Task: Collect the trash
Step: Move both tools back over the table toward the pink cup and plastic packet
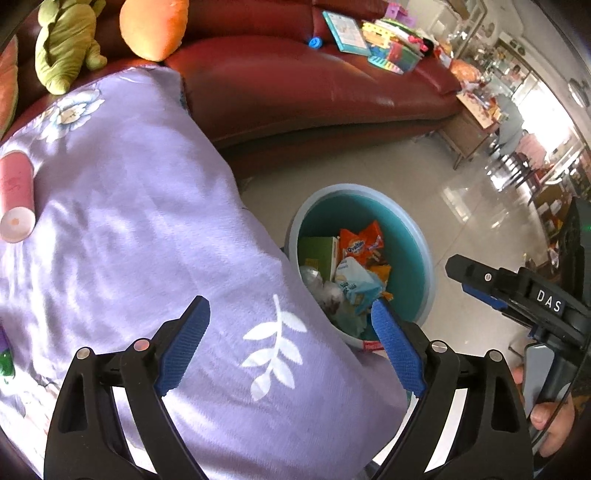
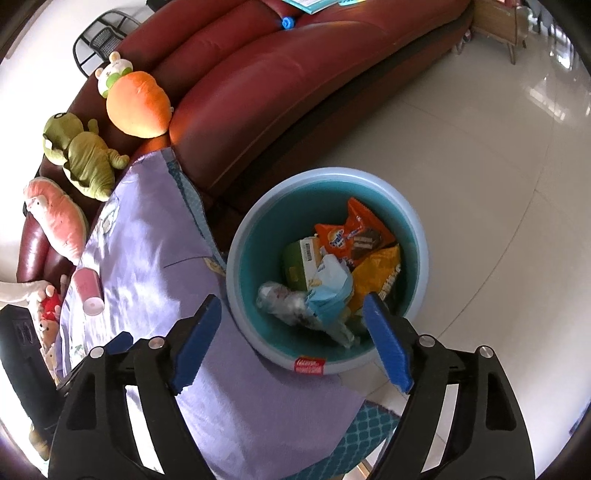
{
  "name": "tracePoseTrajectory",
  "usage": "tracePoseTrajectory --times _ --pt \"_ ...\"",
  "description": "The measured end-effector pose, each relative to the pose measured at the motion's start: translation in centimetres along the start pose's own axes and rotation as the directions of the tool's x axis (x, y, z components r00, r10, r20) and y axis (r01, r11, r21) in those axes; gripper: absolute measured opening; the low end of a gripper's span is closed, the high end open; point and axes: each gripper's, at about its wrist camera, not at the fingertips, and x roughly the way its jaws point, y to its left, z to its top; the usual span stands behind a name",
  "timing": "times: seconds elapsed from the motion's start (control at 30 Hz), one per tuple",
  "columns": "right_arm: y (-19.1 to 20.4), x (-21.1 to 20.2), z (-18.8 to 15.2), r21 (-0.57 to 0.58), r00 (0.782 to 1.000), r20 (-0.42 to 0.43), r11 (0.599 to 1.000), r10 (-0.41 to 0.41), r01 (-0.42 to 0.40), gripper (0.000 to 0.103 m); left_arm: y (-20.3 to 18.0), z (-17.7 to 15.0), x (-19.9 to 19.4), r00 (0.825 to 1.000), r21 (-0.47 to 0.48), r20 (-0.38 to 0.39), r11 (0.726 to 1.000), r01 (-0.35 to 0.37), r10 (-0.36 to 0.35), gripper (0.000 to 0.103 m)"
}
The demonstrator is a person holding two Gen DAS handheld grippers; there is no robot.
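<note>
Trash bin (image 2: 419,236): round pale-blue bin with a teal inside, standing on the tiled floor (image 2: 480,155) just beside the draped lilac cloth; a red label sits on its near rim.
Bin contents: orange snack wrapper (image 2: 354,232), yellow packet (image 2: 380,280), green-and-white carton (image 2: 301,262), pale-blue crumpled wrapper (image 2: 330,291) and a clear crushed plastic item (image 2: 284,301), all lying loose inside.
Right gripper (image 2: 291,317): pointing down over the near edge of the bin; blue-padded jaws stand wide apart with nothing pressed between them.
Left gripper (image 1: 291,314): hanging over the cloth at the bin's edge; its jaws are spread wide and empty.
Lilac cloth (image 1: 129,240): purple fabric with white leaf and flower print, covering a raised surface next to the bin.
Pink cup (image 1: 16,195): lying on its side on the cloth, well apart from the bin, its base toward the left wrist camera.
Sofa (image 2: 258,81): dark red leather, behind the bin and cloth.
Soft toys: green plush (image 2: 79,155), orange plush (image 2: 138,105) and pink plush (image 2: 55,218) along the sofa's end.
Sofa clutter: book (image 1: 345,31) and colourful toys at the far end of the seat; a small blue item (image 2: 287,22) on the cushions.
Person: a hand (image 1: 550,421) grips the handle of the right gripper, seen at the lower right of the left wrist view.
</note>
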Motion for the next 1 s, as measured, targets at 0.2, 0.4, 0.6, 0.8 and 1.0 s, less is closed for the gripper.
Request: tracePoseTrajectory --times 0.2,0.4,0.6,0.8,1.0 --pt "1.9 -0.7 -1.3 -0.025 1.0 -0.008 1.0 -0.004 0.004 0.076 1.6 -1.0 -2.0 1.0 -0.029 0.022 1.0 0.004 -0.004 0.092" --pt "4.6 -1.1 -2.5 -0.067 1.0 -0.02 0.998 0.003 -0.004 0.076 3.6 -2.2 -3.9 0.999 -0.063 0.037 0.998 -0.008 0.01 0.092" --pt "7.9 -1.4 -3.7 -0.118 0.999 -0.032 0.993 0.017 -0.02 0.076 6.3 -3.3 -5.9 0.998 -0.112 0.057 0.994 -0.014 0.02 0.092" --pt "11.9 -1.1 -5.1 -0.18 0.998 -0.056 0.983 0.018 -0.028 0.076 9.5 -4.5 -7.8 0.997 -0.169 0.08 0.986 -0.006 0.02 0.093" --pt "16.4 -0.3 -6.7 -0.246 0.996 -0.082 0.969 0.017 -0.036 0.076 13.4 -5.7 -9.6 0.994 -0.232 0.11 0.973 -0.002 0.028 0.093"
